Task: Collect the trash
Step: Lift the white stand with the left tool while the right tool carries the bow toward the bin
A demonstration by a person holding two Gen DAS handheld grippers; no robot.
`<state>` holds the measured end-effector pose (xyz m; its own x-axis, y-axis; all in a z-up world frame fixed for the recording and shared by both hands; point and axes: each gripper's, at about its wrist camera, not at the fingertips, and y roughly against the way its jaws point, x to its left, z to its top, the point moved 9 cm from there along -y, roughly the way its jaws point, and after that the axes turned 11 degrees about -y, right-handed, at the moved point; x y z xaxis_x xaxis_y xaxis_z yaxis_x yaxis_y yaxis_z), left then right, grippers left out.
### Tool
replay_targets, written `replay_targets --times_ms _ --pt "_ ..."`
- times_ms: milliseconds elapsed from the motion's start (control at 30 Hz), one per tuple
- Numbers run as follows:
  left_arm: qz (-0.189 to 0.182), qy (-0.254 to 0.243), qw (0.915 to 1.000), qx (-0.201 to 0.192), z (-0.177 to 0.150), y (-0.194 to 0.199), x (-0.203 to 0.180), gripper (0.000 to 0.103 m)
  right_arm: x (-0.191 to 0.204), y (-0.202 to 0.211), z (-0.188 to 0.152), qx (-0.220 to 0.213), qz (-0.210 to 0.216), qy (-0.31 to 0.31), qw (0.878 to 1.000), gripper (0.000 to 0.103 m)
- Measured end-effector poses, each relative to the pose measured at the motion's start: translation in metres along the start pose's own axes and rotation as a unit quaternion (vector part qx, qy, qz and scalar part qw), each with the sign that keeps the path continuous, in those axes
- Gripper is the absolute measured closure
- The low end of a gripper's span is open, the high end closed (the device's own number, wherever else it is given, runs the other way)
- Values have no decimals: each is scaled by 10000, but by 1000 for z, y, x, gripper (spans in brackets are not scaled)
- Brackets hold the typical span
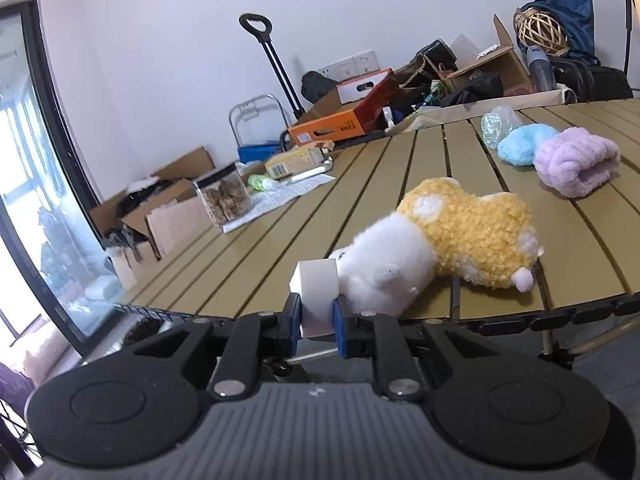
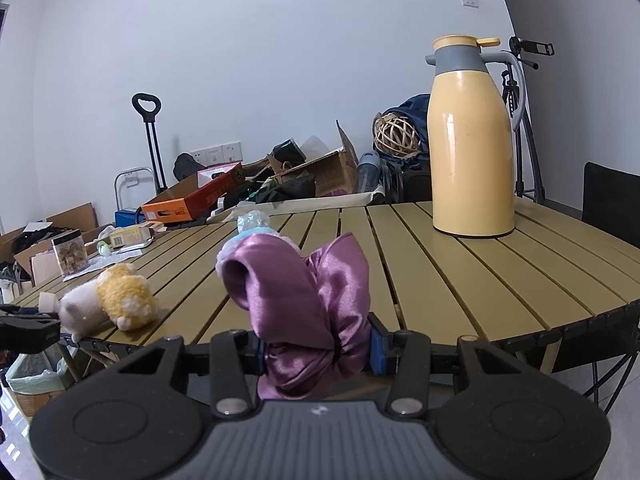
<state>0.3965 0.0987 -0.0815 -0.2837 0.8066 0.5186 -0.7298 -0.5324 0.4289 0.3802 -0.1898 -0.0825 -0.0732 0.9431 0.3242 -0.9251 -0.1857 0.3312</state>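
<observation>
My left gripper [image 1: 317,316] is shut on a small white block [image 1: 314,286], held just off the near edge of the slatted table [image 1: 248,264]. The block's tip sits close to a yellow and white plush toy [image 1: 440,248] lying on the table. My right gripper [image 2: 320,352] is shut on a bunched purple satin cloth [image 2: 304,296], which stands up between the fingers and hides part of the table behind it. In the right wrist view the left gripper [image 2: 28,328] shows at the far left with the white block [image 2: 48,301]. A crumpled clear plastic bottle [image 1: 498,122] lies further back.
A purple fluffy item [image 1: 576,162] and a blue one [image 1: 524,144] lie on the table. A yellow thermos jug [image 2: 472,140] stands at the right. A snack jar [image 1: 224,198] rests on papers. A bin with a green bag [image 2: 32,376] stands below the table's left edge. Boxes and bags crowd the wall.
</observation>
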Motion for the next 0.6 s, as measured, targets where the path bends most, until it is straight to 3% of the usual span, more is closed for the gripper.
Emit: replay_targets --times_ms 333,600 --pt "-275 176 9994 79 -17 18 14 85 -1 15 -12 96 53 -23 9999 59" --pt "-677 193 9973 187 -44 49 14 85 5 37 -41 356 126 59 9993 59"
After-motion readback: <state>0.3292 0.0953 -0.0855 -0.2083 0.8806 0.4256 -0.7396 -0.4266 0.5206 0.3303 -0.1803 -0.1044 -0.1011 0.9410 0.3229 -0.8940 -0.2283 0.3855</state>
